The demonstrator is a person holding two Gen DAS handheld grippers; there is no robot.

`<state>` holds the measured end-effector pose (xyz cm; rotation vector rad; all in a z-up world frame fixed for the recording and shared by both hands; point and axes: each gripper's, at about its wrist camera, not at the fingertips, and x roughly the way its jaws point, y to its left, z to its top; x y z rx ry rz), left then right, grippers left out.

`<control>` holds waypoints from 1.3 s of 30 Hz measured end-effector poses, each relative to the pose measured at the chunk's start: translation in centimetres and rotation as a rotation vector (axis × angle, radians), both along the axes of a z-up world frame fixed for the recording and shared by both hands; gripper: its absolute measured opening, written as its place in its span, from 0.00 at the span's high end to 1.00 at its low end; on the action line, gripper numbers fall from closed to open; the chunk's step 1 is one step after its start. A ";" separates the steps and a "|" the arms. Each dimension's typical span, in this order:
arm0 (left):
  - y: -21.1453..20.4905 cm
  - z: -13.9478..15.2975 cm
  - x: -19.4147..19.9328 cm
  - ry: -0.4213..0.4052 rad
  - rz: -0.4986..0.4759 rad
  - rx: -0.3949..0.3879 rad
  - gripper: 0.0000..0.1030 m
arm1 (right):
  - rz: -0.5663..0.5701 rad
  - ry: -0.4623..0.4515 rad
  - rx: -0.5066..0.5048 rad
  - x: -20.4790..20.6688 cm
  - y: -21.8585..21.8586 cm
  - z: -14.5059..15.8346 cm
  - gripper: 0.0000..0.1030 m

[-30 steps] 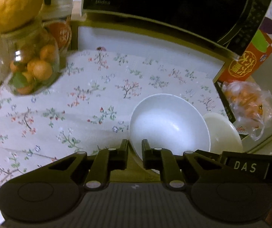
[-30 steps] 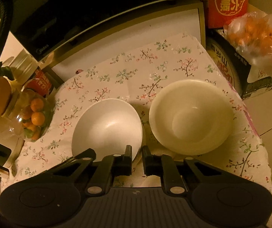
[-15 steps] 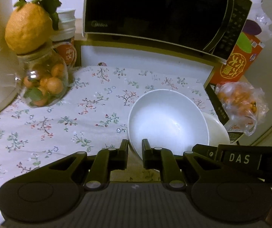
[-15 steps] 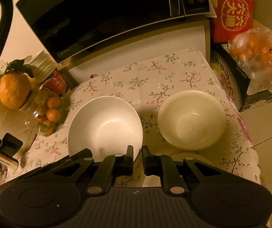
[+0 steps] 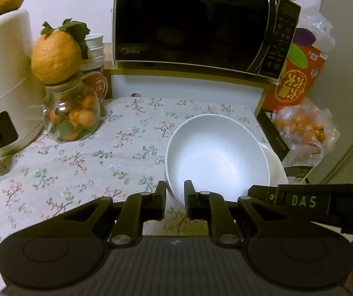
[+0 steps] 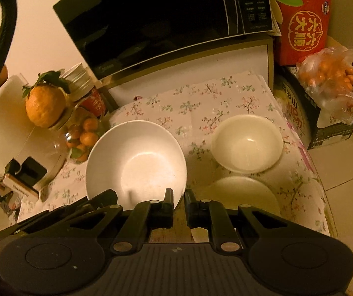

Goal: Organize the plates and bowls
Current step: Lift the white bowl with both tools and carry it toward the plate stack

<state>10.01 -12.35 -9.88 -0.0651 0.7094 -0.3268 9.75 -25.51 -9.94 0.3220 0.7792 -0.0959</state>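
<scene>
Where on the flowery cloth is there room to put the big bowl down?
The widest bare stretch of the flowery cloth lies between the fruit jar and the big white bowl, running back to the shelf under the microwave. The right side is crowded: the cream bowl, a plate and the bagged oranges.

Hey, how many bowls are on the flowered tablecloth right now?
2: a large white bowl gripped at its near rim, left of the small cream bowl. Below the small one lies a plate, not counted.
</scene>
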 end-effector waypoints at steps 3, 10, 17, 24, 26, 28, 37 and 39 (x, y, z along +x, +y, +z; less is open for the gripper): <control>0.4 0.3 -1.0 -0.002 0.008 -0.006 0.87 | 0.006 0.001 -0.005 -1.0 0.4 0.0 0.91; 0.7 1.3 -3.5 -0.043 0.003 0.008 0.87 | 0.029 -0.030 -0.003 -3.6 1.1 1.1 0.90; 0.3 1.2 -5.1 -0.024 -0.025 0.020 0.87 | 0.043 -0.024 -0.028 -5.9 1.3 1.4 0.90; -0.9 0.3 -6.8 -0.005 -0.052 0.071 0.87 | 0.055 0.026 -0.046 -7.6 0.9 0.4 0.89; -1.0 -0.1 -6.9 0.027 -0.053 0.069 0.87 | 0.055 0.039 -0.047 -8.0 0.8 0.1 0.89; -1.2 -0.4 -6.8 0.057 -0.053 0.064 0.87 | 0.052 0.048 -0.052 -8.3 0.6 -0.1 0.89; -1.7 -1.8 -7.5 0.108 -0.068 0.077 0.88 | 0.051 0.100 -0.075 -9.2 0.3 -1.3 0.89; -1.8 -2.4 -7.4 0.142 -0.074 0.079 0.88 | 0.056 0.115 -0.082 -9.3 0.4 -1.8 0.89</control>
